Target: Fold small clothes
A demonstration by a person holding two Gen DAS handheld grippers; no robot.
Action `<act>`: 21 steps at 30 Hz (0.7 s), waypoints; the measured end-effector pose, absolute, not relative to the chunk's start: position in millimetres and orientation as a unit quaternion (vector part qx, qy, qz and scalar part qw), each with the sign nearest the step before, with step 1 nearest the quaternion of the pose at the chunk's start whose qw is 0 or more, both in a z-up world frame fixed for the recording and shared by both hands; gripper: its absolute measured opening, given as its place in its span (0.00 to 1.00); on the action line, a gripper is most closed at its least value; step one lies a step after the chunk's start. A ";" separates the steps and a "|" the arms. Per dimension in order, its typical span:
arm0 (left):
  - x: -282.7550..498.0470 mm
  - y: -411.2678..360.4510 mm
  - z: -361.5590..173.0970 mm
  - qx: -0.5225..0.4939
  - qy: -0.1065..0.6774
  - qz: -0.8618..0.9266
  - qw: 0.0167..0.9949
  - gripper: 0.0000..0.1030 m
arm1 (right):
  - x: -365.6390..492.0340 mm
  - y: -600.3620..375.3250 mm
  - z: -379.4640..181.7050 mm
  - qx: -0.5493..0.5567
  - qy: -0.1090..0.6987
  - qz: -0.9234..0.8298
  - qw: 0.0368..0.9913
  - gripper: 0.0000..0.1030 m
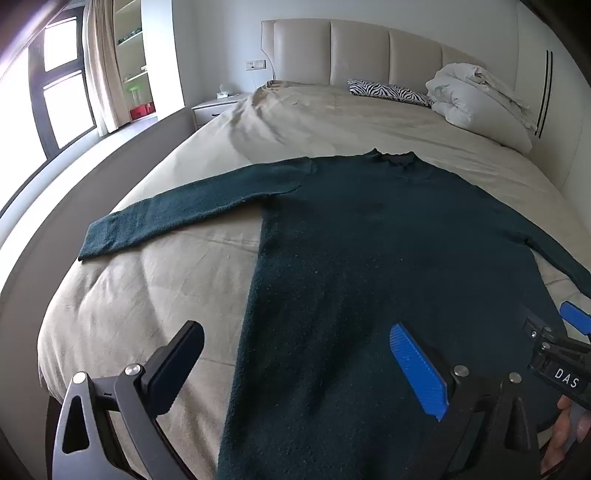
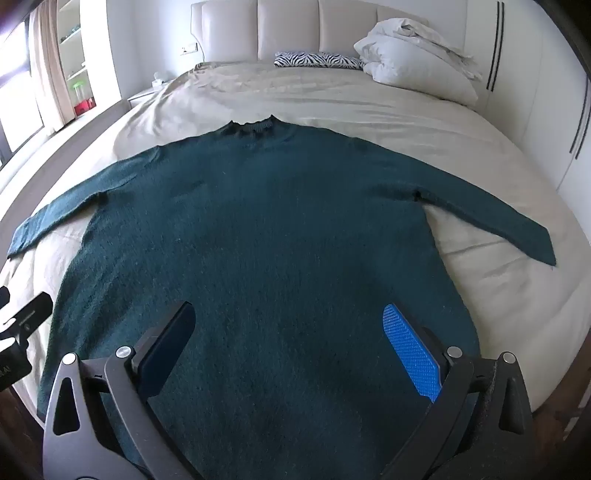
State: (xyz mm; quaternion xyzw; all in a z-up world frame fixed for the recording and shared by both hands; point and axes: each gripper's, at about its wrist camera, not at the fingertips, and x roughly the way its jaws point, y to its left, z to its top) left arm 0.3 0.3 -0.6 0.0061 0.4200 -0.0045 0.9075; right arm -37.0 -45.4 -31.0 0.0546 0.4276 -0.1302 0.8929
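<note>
Sweater (image 2: 258, 229), dark teal knit, lies flat on bed (image 2: 480, 155) w/ beige sheet, filling centre of both views; collar toward upper centre, both sleeves spread out to left & right edges of frame. Left gripper (image 1: 295, 365), lower part of left wrist view, has fingers spread wide, nothing between them, hovering over sweater's lower left side; one finger black, the other w/ blue ribbed pad. Right gripper (image 2: 291, 343), lower part of right wrist view, likewise spread wide, empty, above sweater's lower body. Hand (image 1: 565, 432) shows at lower right of left wrist view. White duvet (image 2: 413, 55) bunched upper right, zebra-print pillow (image 2: 317, 59) beside it, padded headboard (image 2: 288, 26) at top.
</note>
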 end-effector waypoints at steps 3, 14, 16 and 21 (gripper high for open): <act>0.2 -2.7 -0.5 0.015 0.417 0.001 0.909 1.00 | -38.4 -44.7 -29.9 0.057 0.424 -0.128 0.895 1.00; -0.4 3.1 -2.8 0.011 0.414 0.004 0.910 1.00 | -41.2 -39.7 -29.4 0.040 0.430 -0.143 0.891 1.00; -0.4 3.4 -3.1 0.011 0.414 0.003 0.910 1.00 | -41.4 -40.6 -29.5 0.041 0.432 -0.144 0.889 1.00; -3.5 6.5 -1.6 0.007 0.413 0.005 0.911 1.00 | -42.6 -39.4 -28.9 0.040 0.436 -0.146 0.887 1.00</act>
